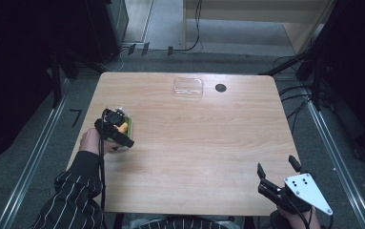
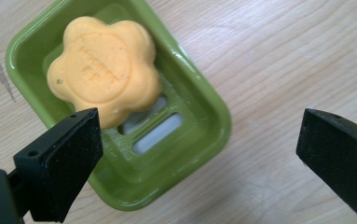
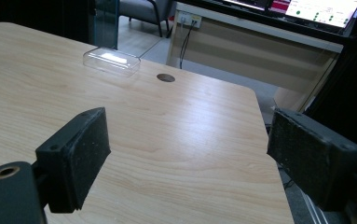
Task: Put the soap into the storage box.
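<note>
Soap (image 2: 104,70) seated in green dish (image 2: 204,109) w/ drain slots.
L gripper (image 2: 199,154) fingers apart above dish, nothing clamped; R gripper (image 1: 279,171) fingers apart, parked well clear of dish.

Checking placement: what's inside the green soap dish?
An orange flower-shaped soap lies in the green soap dish. Two drain slots show beside it; the floor under the soap is covered.
</note>
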The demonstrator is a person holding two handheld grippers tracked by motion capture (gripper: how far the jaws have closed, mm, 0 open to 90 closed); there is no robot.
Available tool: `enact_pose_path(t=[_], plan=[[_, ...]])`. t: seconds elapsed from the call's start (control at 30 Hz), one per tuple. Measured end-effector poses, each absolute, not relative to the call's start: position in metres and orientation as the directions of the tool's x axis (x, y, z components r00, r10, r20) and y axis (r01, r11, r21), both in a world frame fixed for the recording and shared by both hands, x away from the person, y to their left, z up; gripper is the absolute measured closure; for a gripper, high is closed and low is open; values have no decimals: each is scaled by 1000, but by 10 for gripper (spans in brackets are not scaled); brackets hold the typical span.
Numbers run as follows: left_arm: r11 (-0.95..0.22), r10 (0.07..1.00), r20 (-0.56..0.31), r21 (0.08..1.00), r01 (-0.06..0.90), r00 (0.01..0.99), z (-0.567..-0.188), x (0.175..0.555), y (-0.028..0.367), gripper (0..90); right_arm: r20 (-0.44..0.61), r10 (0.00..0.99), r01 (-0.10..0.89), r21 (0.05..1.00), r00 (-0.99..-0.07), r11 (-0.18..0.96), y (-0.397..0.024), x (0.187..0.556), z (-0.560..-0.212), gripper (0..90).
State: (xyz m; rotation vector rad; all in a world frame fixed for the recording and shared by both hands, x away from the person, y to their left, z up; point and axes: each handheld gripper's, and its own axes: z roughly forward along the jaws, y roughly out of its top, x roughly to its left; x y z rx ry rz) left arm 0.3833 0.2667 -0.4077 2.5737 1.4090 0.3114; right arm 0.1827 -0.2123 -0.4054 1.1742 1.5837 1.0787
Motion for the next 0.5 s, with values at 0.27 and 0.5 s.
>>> enact_pose_path(t=[0.27,0.5], plan=[[-583,810,98,244,775,578,-410,370,250,7,-139,974,225,958,-180,178,-213,183,-405,133],[-614,787,94,227,756,610,-414,354,240,6,-139,974,224,958,-180,178,-213,182,-406,133]])
